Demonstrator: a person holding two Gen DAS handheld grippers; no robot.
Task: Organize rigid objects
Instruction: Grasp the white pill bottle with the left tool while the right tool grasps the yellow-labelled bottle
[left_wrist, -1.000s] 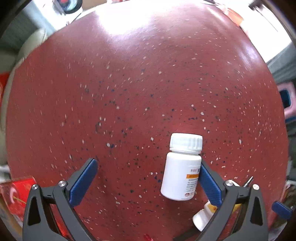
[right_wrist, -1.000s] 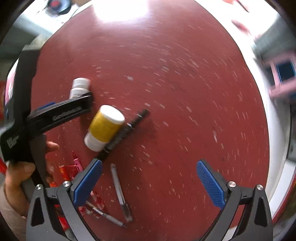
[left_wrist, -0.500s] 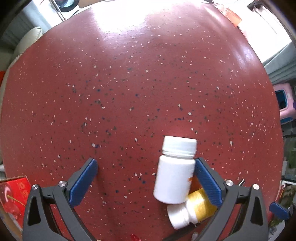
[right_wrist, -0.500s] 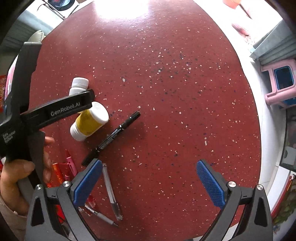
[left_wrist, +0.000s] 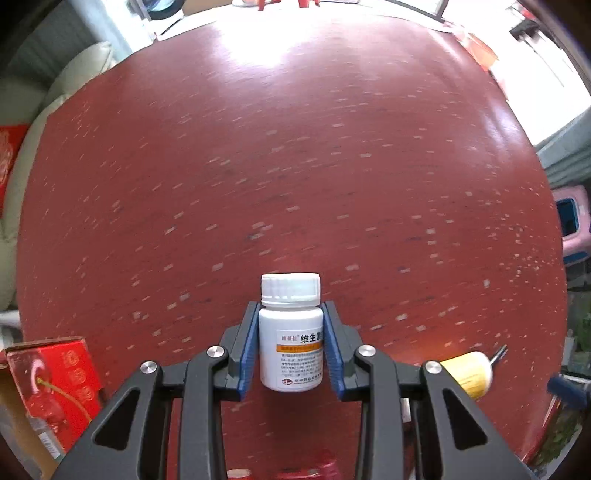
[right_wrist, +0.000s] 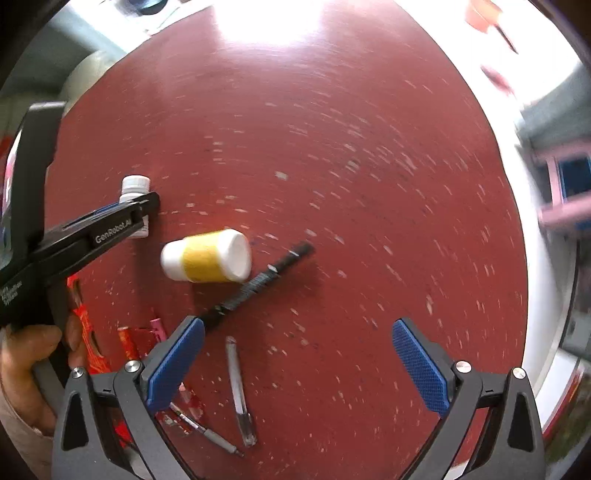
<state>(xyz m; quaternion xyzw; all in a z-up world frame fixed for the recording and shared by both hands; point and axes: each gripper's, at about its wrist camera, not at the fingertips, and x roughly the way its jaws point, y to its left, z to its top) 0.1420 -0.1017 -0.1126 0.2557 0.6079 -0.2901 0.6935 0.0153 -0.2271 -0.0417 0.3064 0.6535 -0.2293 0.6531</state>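
The left gripper (left_wrist: 290, 345), its jaws just closed on a white pill bottle (left_wrist: 290, 334) over the red table (left_wrist: 295, 166), could let it slip; right gripper (right_wrist: 295, 363) jaws gape empty.

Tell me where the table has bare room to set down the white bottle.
Bare: the broad red table beyond and right of the black marker. Crowded: near left, around the yellow bottle, clear pen and red packets.

Left gripper (left_wrist: 290, 341) jaws have just closed from wide open; blue pads now clamp the white bottle (left_wrist: 290, 338), previously loose against the 3 o'clock pad. Yellow bottle (right_wrist: 207, 255) rolled toward 3 o'clock.
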